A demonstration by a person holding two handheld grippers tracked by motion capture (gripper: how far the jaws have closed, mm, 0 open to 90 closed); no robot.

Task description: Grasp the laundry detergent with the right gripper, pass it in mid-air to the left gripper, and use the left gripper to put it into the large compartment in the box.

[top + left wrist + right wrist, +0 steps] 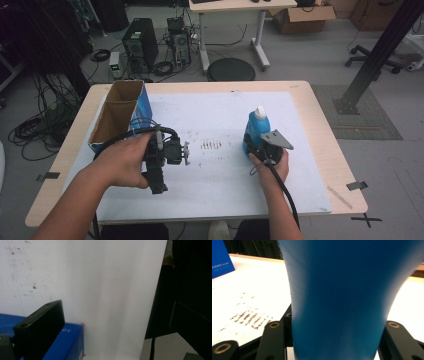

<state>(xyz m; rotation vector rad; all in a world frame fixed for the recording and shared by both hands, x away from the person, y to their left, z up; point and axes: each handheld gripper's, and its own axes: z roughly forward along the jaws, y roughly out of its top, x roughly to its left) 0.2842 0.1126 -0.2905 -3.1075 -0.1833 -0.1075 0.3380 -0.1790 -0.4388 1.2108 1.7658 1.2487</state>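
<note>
Two jaws of the right gripper [261,150] clamped on the lower body of the blue bottle [257,127], upright on the white sheet [220,175], right of centre. Smooth plastic, likely slippery, may flex; hold low at the waist. Left gripper [185,153] idle near the open box [120,112]; jaw gap unclear

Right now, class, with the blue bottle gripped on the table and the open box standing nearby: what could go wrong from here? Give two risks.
1. The right gripper is shut low on the tall blue bottle, well below its white cap; lifted, the bottle may tilt or slip.
2. The left gripper sits close beside the open blue box, near the table edge; a swing could knock the box over.
</note>
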